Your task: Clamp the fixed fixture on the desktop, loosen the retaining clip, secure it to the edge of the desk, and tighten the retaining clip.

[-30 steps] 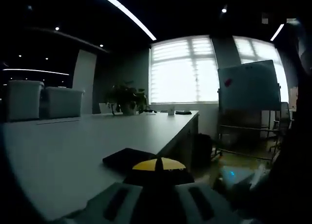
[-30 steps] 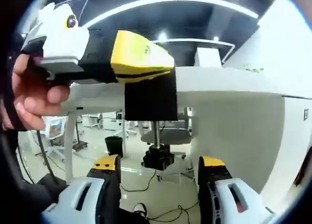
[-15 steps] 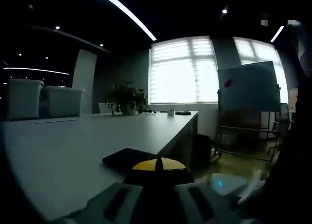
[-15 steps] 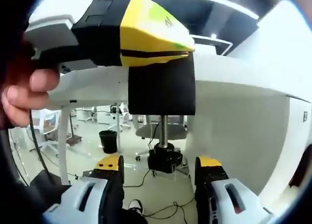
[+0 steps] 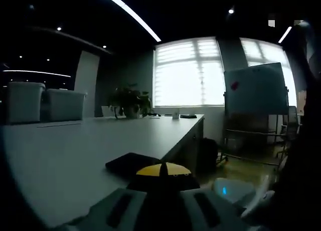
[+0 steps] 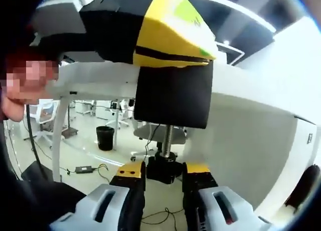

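Observation:
The black clamp fixture sits over the edge of the white desk. In the right gripper view, seen from below, my left gripper comes in from the upper left, its yellow tips shut on the fixture's top. A threaded screw hangs down from the fixture to a black knob. My right gripper has its yellow-tipped jaws pressed against both sides of that knob. In the left gripper view the left gripper is shut on the fixture's flat black plate, which lies on the desk top.
A potted plant and two white bins stand far back on the desk, and a whiteboard stands to the right. Under the desk are a desk leg, a black bin and floor cables. A hand holds the left gripper.
The right gripper has moved up close under the fixture, and its jaws have come together from wide apart onto the screw knob. The left gripper view is unchanged.

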`<state>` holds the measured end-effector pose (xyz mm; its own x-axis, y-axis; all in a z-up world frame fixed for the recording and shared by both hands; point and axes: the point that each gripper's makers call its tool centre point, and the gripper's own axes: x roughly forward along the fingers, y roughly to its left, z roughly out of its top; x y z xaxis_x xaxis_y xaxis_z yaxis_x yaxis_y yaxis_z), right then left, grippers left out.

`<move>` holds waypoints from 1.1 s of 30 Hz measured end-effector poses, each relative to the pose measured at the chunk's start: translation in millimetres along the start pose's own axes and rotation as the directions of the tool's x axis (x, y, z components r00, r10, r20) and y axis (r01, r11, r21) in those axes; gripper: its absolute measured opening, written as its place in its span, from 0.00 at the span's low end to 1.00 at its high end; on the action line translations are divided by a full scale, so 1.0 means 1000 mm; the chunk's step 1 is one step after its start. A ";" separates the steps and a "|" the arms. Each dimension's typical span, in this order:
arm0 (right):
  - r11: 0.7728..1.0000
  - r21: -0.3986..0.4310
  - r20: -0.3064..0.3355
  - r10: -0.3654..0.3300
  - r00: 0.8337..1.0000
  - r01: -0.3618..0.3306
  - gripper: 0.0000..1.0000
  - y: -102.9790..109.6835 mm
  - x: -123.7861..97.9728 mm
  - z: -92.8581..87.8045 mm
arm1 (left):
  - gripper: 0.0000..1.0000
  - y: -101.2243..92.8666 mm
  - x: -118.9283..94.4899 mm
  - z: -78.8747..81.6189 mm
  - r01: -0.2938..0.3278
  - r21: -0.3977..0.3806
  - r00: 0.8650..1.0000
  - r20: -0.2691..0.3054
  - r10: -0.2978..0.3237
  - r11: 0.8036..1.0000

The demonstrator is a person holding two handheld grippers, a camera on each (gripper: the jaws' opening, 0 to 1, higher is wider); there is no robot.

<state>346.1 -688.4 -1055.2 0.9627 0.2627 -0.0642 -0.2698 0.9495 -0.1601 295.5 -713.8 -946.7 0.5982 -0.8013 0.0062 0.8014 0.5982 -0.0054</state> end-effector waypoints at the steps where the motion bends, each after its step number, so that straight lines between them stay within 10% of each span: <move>1: 1.000 0.009 -0.003 0.005 1.000 -0.005 0.25 -0.001 0.000 0.000 | 0.01 0.000 0.000 0.000 0.000 -0.001 1.000 0.000 0.000 1.000; 7: 0.989 0.013 0.009 0.149 0.989 -0.150 0.25 0.004 0.004 0.000 | 0.01 -0.001 0.000 -0.001 -0.001 0.006 1.000 -0.007 0.001 1.000; 12: 0.924 0.035 0.027 0.379 0.925 -0.380 0.24 0.011 0.002 0.000 | 0.01 -0.001 0.000 -0.002 -0.002 0.013 1.000 -0.013 0.002 1.000; 22: 0.636 -0.006 0.066 0.770 0.634 -0.772 0.25 0.025 -0.002 0.003 | 0.01 -0.001 0.001 -0.004 -0.020 0.018 0.999 -0.035 0.021 1.000; 24: 0.618 0.080 0.047 0.781 0.622 -0.782 0.25 0.023 -0.001 -0.001 | 0.01 -0.001 0.001 -0.005 -0.020 0.019 0.999 -0.042 0.021 1.000; 30: 0.625 0.006 0.045 0.780 0.625 -0.781 0.26 0.027 -0.005 0.002 | 0.01 -0.001 0.001 -0.005 -0.019 0.027 0.999 -0.048 0.021 0.999; 33: 0.767 0.031 0.076 0.637 0.767 -0.640 0.34 0.012 -0.002 0.004 | 0.01 -0.001 0.001 -0.005 -0.019 0.029 0.998 -0.052 0.021 0.999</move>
<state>341.4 -676.6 -1052.8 0.5681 0.8194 -0.0764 -0.8230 0.5658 -0.0515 295.2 -715.4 -952.1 0.6137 -0.7882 -0.0463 0.7895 0.6134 0.0234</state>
